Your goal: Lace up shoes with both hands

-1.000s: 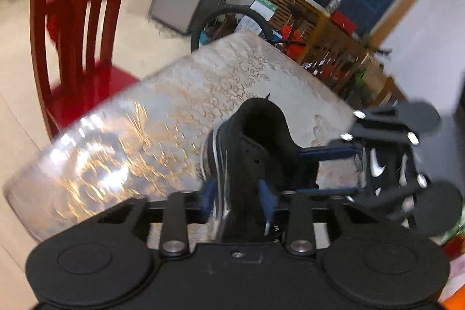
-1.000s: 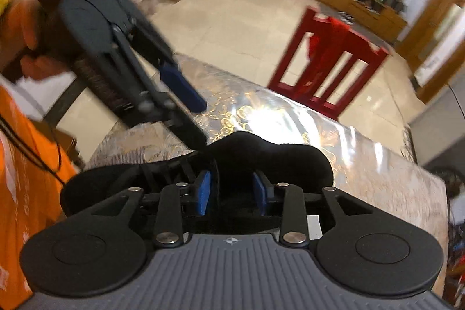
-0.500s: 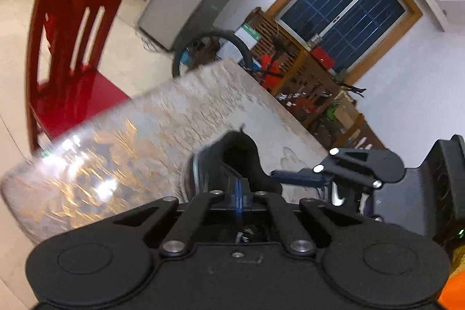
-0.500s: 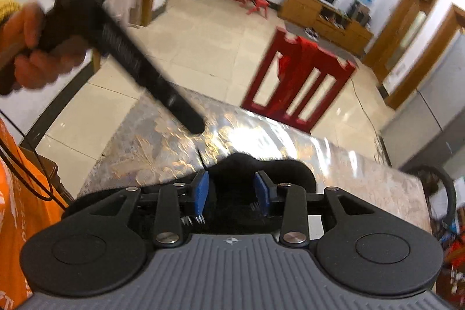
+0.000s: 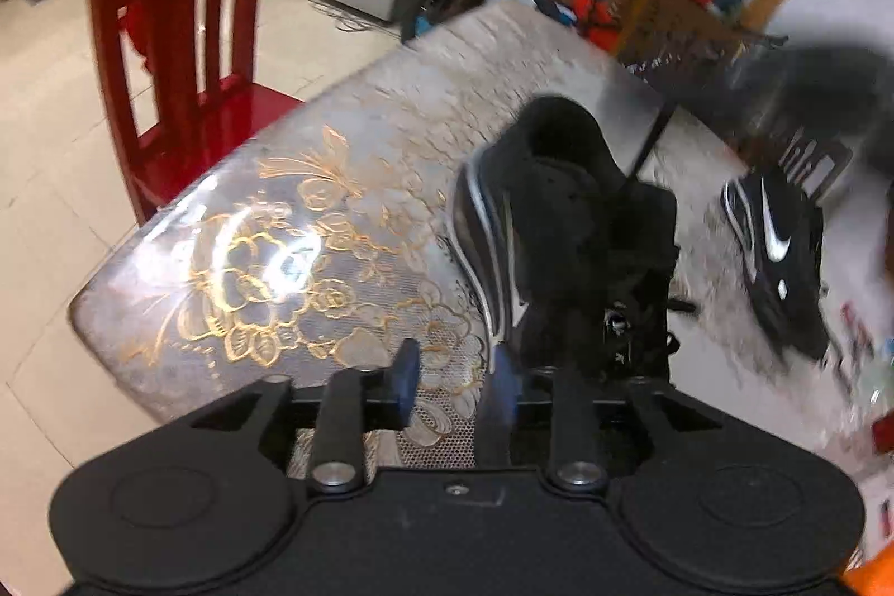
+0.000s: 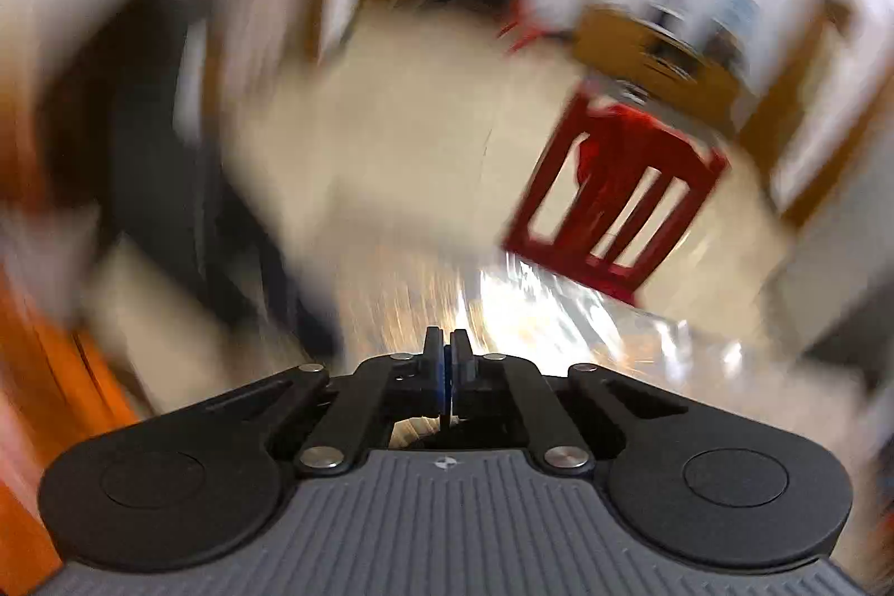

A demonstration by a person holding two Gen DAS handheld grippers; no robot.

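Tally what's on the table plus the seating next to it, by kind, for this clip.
Black shoes: 2, near shoe and far shoe
Red chair: 1
Total: 3
Small items at the table's right edge are too blurred to count.

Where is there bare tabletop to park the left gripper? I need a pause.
The floral tablecloth lies bare between the near black shoe and the edge by the red chair. Right of that shoe it is crowded: the second shoe and blurred clutter.

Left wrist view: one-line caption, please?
Left gripper, jaws open, beside a black shoe on the floral table; second shoe lies apart.
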